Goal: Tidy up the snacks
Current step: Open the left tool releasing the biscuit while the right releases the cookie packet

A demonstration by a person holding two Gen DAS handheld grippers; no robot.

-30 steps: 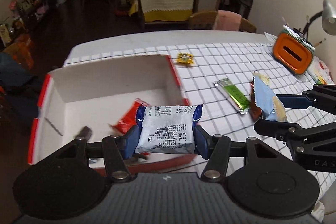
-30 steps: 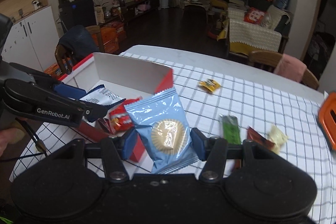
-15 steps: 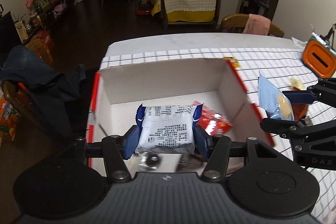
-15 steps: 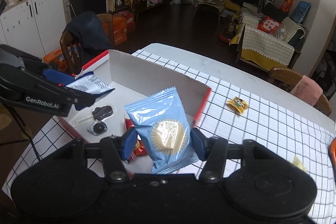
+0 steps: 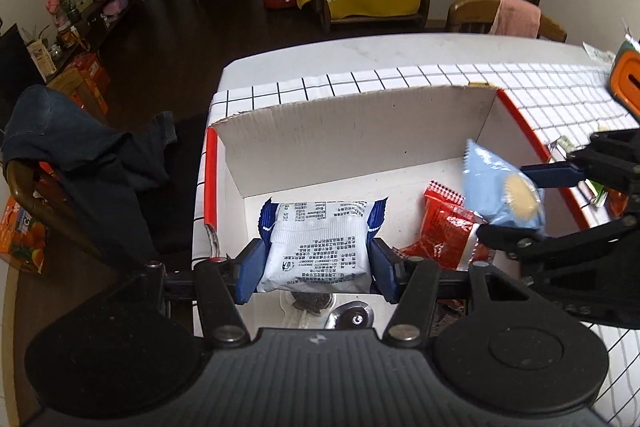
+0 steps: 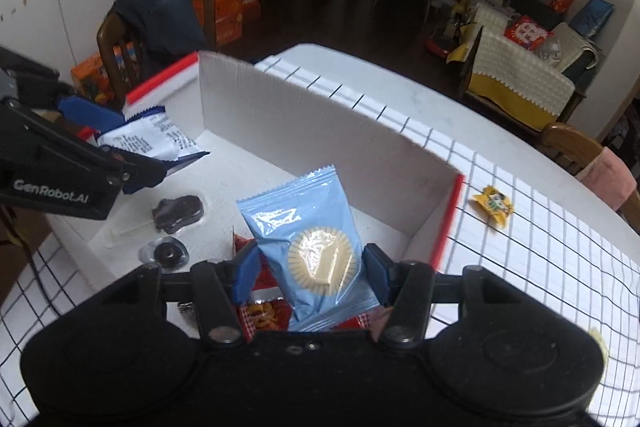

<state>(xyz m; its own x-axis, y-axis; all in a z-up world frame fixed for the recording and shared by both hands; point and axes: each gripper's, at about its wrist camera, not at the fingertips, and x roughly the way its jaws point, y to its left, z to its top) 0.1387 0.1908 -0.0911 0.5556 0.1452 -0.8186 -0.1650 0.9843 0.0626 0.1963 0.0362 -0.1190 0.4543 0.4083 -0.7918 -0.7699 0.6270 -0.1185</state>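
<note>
My left gripper (image 5: 318,271) is shut on a white-and-blue snack packet (image 5: 320,243) and holds it over the open white cardboard box (image 5: 360,131). To its right, my right gripper (image 6: 311,273) is shut on a light blue snack packet (image 6: 314,247), also over the box. Each gripper shows in the other's view: the right gripper (image 5: 516,203) with the blue packet (image 5: 502,193), the left gripper (image 6: 148,163) with the white packet (image 6: 150,139). Inside the box lie a red packet (image 5: 446,227) and two dark wrapped sweets (image 6: 178,213).
The box (image 6: 320,123) stands on a checked tablecloth (image 6: 540,247) near the table's left edge. A yellow sweet (image 6: 494,205) lies on the cloth right of the box. An orange container (image 5: 626,79) stands far right. A chair with dark clothing (image 5: 80,163) stands left of the table.
Both grippers have moved left from over the tablecloth to above the box and sunk a little, each still holding its packet. The loose snacks on the cloth have slid out of view.
</note>
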